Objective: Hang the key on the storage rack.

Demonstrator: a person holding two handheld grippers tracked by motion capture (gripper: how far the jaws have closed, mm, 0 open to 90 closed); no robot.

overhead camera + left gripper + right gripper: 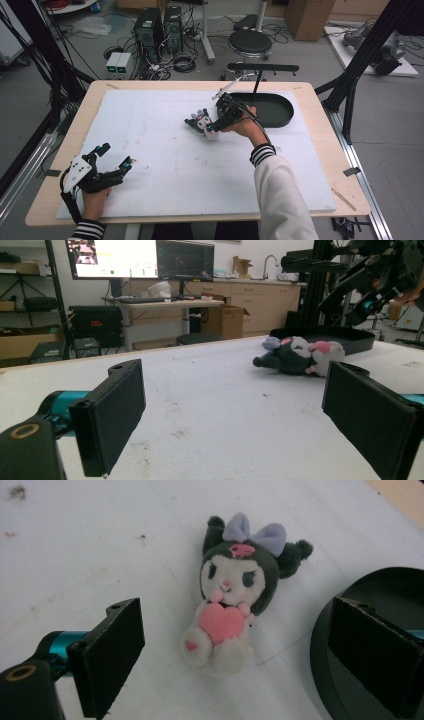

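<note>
High view, stained white mat (165, 165) on wooden table (320, 130), cable-strewn grey floor (30, 100).

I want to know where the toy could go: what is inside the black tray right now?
The black tray looks bare inside where it shows. The right gripper and hand cover its near left end, so that part can't be checked. The plush toy lies beside it on the white mat.

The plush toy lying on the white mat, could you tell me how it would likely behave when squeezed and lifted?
The plush toy looks furry and stuffed, so it would probably compress and feel light. Its ears and bow may flop. Lying flat on the white mat, it seems unlikely to roll. The open right tongs hover above it.
</note>
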